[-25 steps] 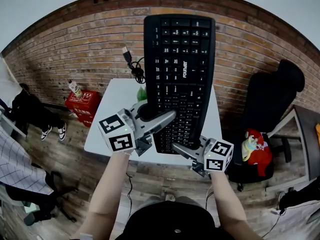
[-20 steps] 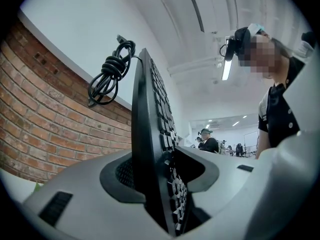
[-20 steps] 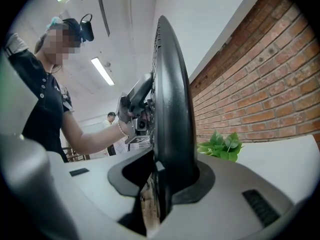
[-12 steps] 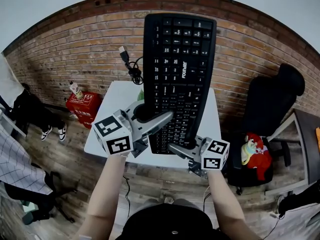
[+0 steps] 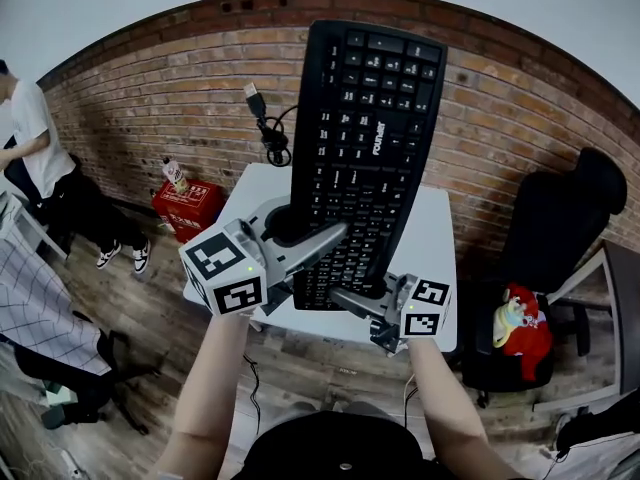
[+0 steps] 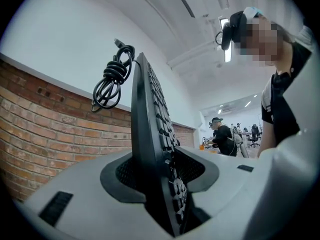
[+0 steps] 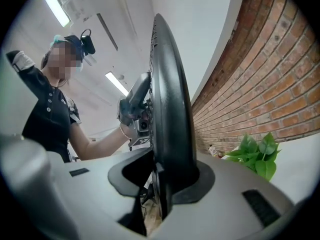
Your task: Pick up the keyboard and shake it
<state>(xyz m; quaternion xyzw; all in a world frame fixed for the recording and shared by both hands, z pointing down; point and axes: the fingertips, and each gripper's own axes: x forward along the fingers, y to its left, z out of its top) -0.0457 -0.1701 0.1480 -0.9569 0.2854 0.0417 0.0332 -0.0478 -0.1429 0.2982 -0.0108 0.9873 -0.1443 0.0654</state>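
Keyboard point(image 5: 360, 158) held on end above the desk point(image 5: 435, 268), left gripper point(image 5: 315, 230) and right gripper point(image 5: 352, 290) jaws clamped on its lower end; we judge shaking in hand, needing firm, synchronised strokes.

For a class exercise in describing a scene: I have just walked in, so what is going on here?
A person holds a black keyboard up above a white table, using a gripper in each hand. The left gripper is clamped on its near left edge, and the right gripper on its near right edge. The keys face the person, and the coiled cable hangs beside the far end.
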